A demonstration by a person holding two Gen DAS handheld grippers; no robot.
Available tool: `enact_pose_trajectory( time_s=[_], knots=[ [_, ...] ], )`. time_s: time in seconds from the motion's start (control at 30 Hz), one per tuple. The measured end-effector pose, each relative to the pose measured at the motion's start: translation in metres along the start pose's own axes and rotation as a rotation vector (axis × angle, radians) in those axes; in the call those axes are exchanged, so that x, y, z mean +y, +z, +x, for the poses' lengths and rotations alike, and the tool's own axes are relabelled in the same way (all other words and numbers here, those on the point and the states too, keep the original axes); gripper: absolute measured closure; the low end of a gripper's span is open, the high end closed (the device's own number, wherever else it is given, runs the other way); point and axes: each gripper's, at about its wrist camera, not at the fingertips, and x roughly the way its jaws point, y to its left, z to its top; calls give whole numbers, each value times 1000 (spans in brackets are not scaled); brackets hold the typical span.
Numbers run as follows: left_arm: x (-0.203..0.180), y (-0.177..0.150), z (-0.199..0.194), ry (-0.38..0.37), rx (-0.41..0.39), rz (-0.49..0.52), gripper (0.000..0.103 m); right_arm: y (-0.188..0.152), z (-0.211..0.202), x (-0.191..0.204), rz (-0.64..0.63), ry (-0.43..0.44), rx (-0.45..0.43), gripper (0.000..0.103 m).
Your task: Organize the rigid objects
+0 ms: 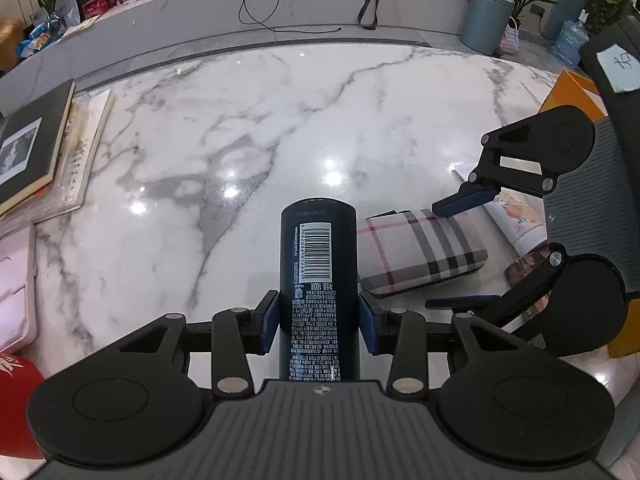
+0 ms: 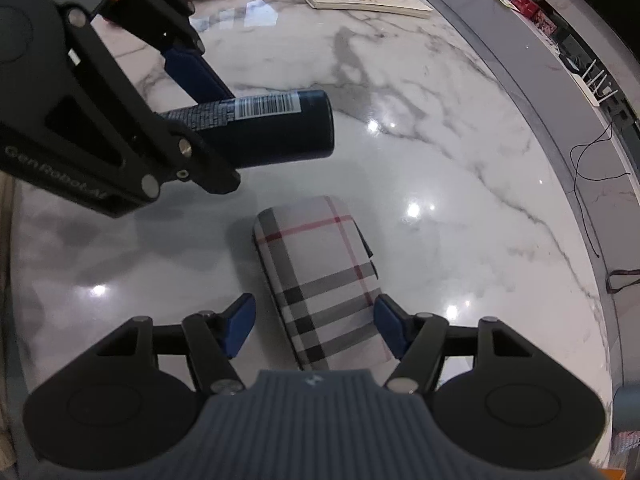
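Meanwhile, dark bottle [image 1: 318, 276] inside left claw [image 1: 319, 322]

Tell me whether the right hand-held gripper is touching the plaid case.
Apart. The right wrist view shows the right hand-held gripper straddling the plaid case, with marble visible between each pad and the case.

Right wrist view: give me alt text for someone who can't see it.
The open right gripper straddles a plaid case lying on the marble table, pads off it. Upper left, the left gripper holds a dark can.
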Motion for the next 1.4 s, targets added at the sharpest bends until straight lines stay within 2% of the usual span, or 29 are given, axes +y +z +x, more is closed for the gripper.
enact_pose_trajectory(
  time_s=[0.2, 0.27, 0.47, 0.53, 0.57, 0.7, 0.87, 0.9, 0.97, 1.0, 1.03, 1.1, 1.23, 1.4],
  knots=[
    [4, -2, 5, 0, 5, -25, 56, 5, 5, -3, 51, -9, -31, 41],
    [3, -3, 5, 4, 13, -31, 56, 7, 4, 0, 47, -16, -24, 45],
    [-4, -10, -1, -1, 28, -29, 56, 9, -12, 5, 83, -29, -39, 72],
    [-5, -11, -2, 19, 40, -47, 56, 8, -18, 5, 101, -30, -51, 89],
    [-5, -11, -2, 35, 49, -62, 56, 7, -22, 5, 112, -30, -63, 103],
    [-6, -13, -6, 50, 69, -98, 56, 2, -40, 8, 174, 18, -73, 103],
    [-12, -15, -10, 68, 65, -83, 56, -5, -45, 15, 130, -27, -66, 101],
    [-12, -15, -10, 70, 61, -85, 56, -6, -44, 15, 123, -33, -65, 97],
    [-12, -14, -10, 68, 52, -86, 56, -8, -40, 13, 108, -46, -59, 82],
    [-13, -14, -10, 65, 50, -85, 56, -8, -38, 12, 99, -50, -55, 66],
    [-13, -13, -10, 62, 47, -84, 56, -9, -37, 12, 87, -51, -56, 61],
    [-13, -13, -10, 59, 38, -78, 56, -9, -34, 11, 63, -41, -52, 59],
    [-8, -11, -4, 47, 32, -72, 56, -5, -23, 9, 20, -27, -32, 44],
    [0, -10, 3, 36, 16, -80, 56, 1, -6, 3, 13, -22, -11, 43]
  ],
)
